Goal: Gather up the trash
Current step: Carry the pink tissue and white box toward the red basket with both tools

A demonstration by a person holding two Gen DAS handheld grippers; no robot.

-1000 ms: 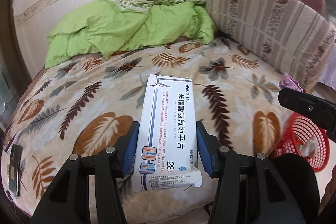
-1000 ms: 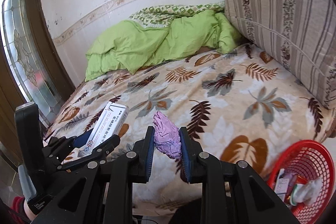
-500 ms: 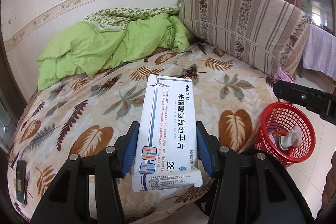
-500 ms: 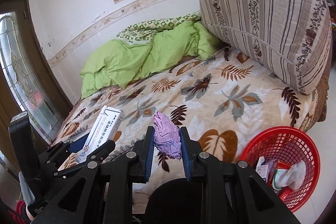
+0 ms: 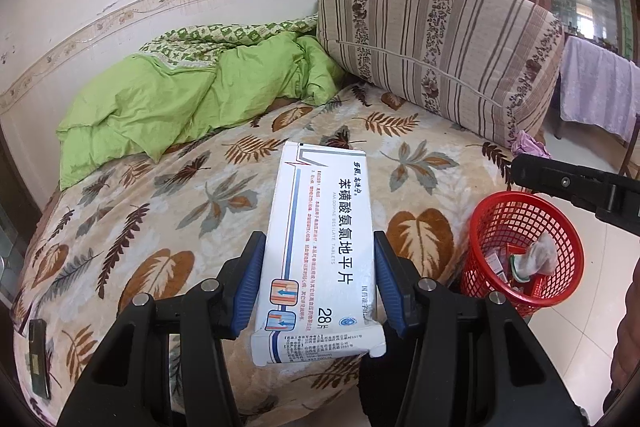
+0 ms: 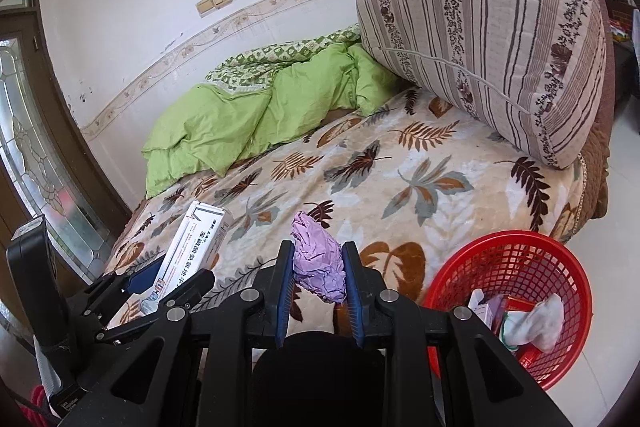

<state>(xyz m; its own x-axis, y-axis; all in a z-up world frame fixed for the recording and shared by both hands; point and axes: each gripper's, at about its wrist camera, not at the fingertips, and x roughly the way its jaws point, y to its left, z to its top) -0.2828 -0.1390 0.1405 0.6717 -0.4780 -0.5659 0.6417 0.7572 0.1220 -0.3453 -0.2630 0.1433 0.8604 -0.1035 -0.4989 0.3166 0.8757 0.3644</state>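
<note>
My left gripper point(image 5: 318, 255) is shut on a white medicine box point(image 5: 320, 235) with blue print, held above the bed's near edge. The box also shows in the right wrist view point(image 6: 188, 251). My right gripper point(image 6: 316, 263) is shut on a crumpled purple paper point(image 6: 318, 263), also over the bed's near edge. That paper shows at the right in the left wrist view point(image 5: 526, 147). A red mesh basket point(image 6: 516, 259) stands on the floor beside the bed, to the right of both grippers, and holds several bits of trash. It also shows in the left wrist view point(image 5: 520, 223).
The bed has a leaf-patterned blanket point(image 5: 192, 211), a green quilt point(image 5: 192, 99) at the back and a striped cushion point(image 5: 440, 47) at the right. A dark flat object point(image 5: 38, 359) lies at the bed's left edge. A glass door point(image 6: 36, 163) stands at the left.
Both grippers have pulled back from the bed and risen, still holding the box and the purple paper. The red basket has come further into both views.
</note>
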